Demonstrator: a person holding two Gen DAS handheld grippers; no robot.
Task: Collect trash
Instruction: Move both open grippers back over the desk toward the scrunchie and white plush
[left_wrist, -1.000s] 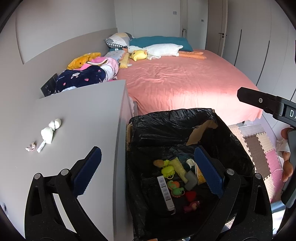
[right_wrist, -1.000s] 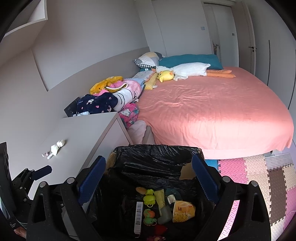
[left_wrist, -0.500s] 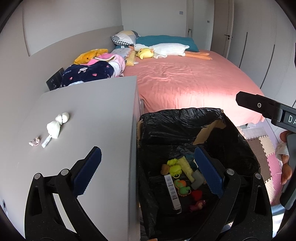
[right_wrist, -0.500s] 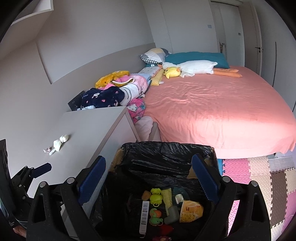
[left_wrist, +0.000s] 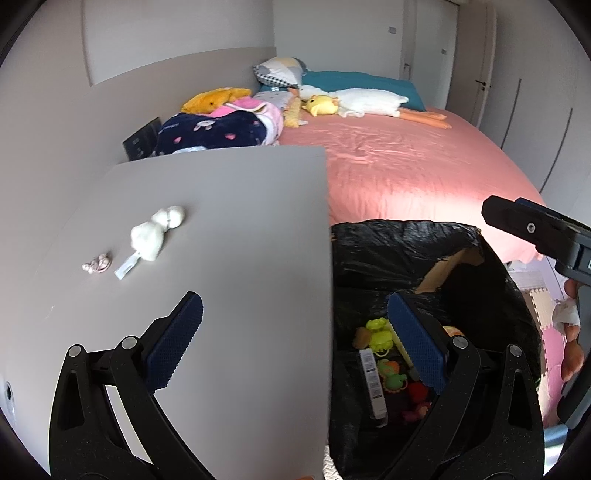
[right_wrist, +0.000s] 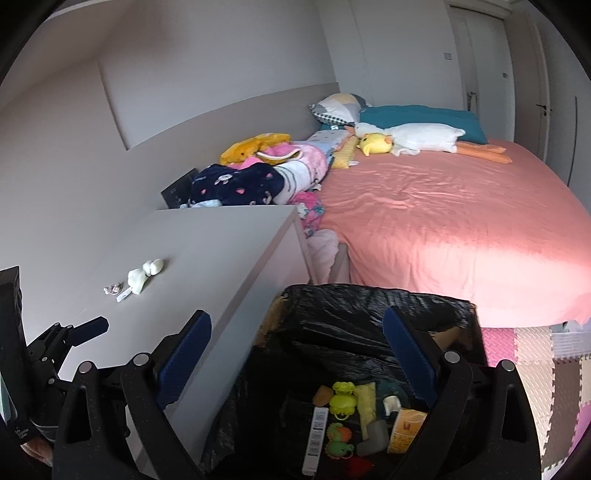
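Hovering empty, left claw (left_wrist: 291, 347) spread above nightstand (left_wrist: 221, 229)

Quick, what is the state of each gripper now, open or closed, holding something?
Left gripper: open, holding nothing.
Right gripper: open, holding nothing.

Left hand-held gripper (left_wrist: 293, 341) shifted leftward from bin (left_wrist: 491, 258) over cabinet top (left_wrist: 240, 221); tissue wad (left_wrist: 147, 238) nearer.

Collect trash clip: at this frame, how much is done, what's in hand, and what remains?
Done: the black-lined bin already holds a pile of small items. In hand: nothing; the left gripper and right gripper are both open and empty. Left: white wads, a pink scrap and a small wrapper on the grey cabinet top.
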